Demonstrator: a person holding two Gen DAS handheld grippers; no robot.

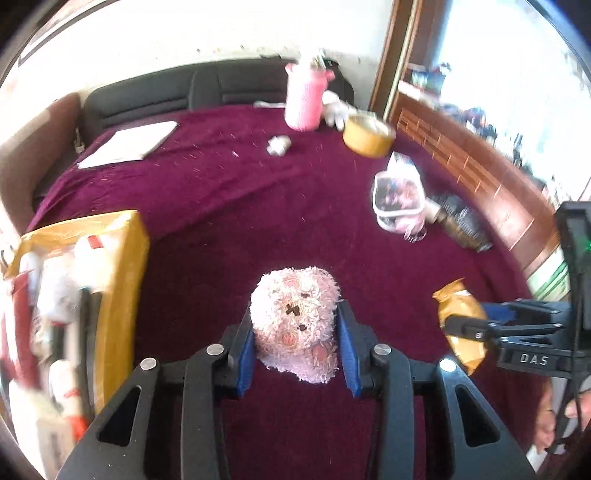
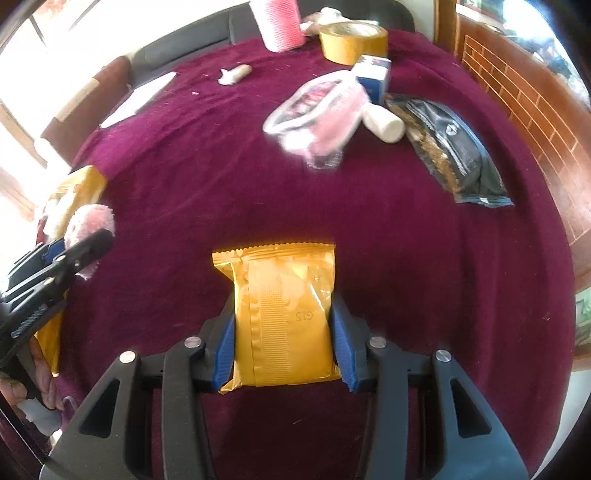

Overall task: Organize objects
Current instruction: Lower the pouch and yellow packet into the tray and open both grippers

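Note:
My left gripper (image 1: 295,332) is shut on a fluffy pink plush bear (image 1: 295,317), held above the maroon cloth. The bear also shows at the left of the right wrist view (image 2: 90,225), with the left gripper's fingers (image 2: 85,251) around it. My right gripper (image 2: 284,332) is shut on a yellow foil packet (image 2: 284,314), pinched between its blue pads. The packet and right gripper also show at the right of the left wrist view (image 1: 461,325).
A yellow cardboard box (image 1: 122,266) with several items stands at the left. On the maroon table cloth (image 2: 221,166) lie a clear pouch (image 2: 317,114), a white bottle (image 2: 384,122), a black packet (image 2: 454,147), a tape roll (image 2: 351,40), a pink cylinder (image 2: 280,22) and a white pad (image 1: 129,144).

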